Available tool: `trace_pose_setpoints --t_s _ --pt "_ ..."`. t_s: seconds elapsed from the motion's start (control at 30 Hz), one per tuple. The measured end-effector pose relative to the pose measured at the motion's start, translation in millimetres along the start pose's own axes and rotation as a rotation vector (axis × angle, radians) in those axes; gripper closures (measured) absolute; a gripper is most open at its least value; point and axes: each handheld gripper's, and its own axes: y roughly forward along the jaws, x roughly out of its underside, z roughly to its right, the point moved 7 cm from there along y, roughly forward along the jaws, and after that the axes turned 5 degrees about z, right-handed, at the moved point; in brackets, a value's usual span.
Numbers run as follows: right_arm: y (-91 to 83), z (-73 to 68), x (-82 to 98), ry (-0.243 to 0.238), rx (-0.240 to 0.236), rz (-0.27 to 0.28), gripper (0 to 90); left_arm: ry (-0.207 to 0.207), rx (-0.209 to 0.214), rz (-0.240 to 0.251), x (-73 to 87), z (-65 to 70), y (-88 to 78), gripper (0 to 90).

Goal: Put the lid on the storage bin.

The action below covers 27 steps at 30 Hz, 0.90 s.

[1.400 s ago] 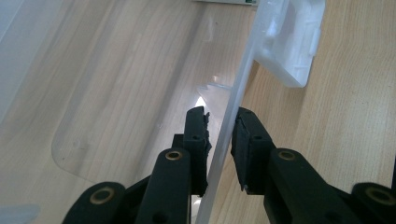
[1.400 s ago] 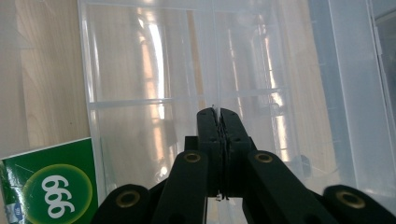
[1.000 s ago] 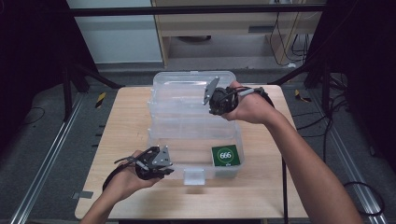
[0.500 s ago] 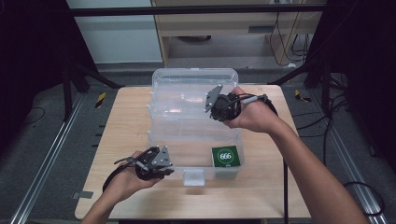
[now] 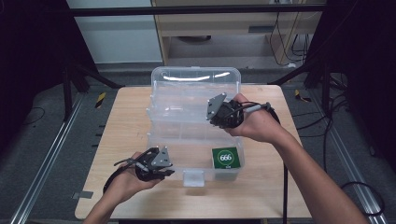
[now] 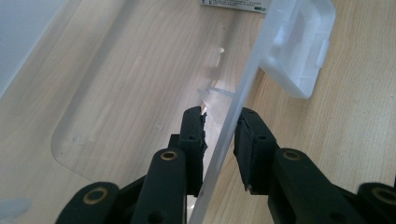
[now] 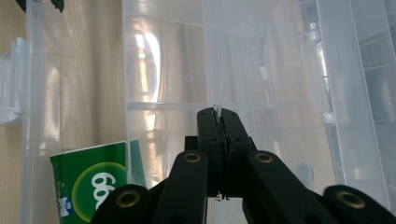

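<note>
A clear plastic storage box [image 5: 173, 159] stands open on the wooden table, its lid [image 5: 196, 77] tipped back. My left gripper [image 5: 167, 171] is at the front left and clamps the box's front wall [image 6: 243, 88] between its jaws [image 6: 219, 116]. My right gripper [image 5: 220, 122] is over the box's middle, shut on a thin upright partition [image 7: 213, 56] of the clear inner tray [image 5: 180, 116]; the jaws [image 7: 218, 112] meet on it. A green packet marked 666 [image 5: 226, 157] [image 7: 88, 186] lies in the box's front right corner.
The box's front latch [image 5: 194, 178] [image 6: 299, 51] hangs over the table [image 5: 121, 121] near its front edge. Bare wood lies left and right of the box. Dark stands and cables surround the table.
My right gripper has moved toward the person and a little lower, still shut on the tray's partition. The left gripper has stayed at the front wall.
</note>
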Motion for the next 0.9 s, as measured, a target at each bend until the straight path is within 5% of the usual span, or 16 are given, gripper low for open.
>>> trace_pose_setpoints --t_s 0.5,0.9 --pt "-7.2 -25.0 4.0 -0.016 -0.001 0.042 88.1 -0.003 -0.034 0.013 -0.4 3.2 2.5 71.3" --pt "-8.5 -22.9 6.7 -0.022 0.001 0.044 87.3 -0.018 -0.045 0.032 -4.4 13.6 4.7 73.0"
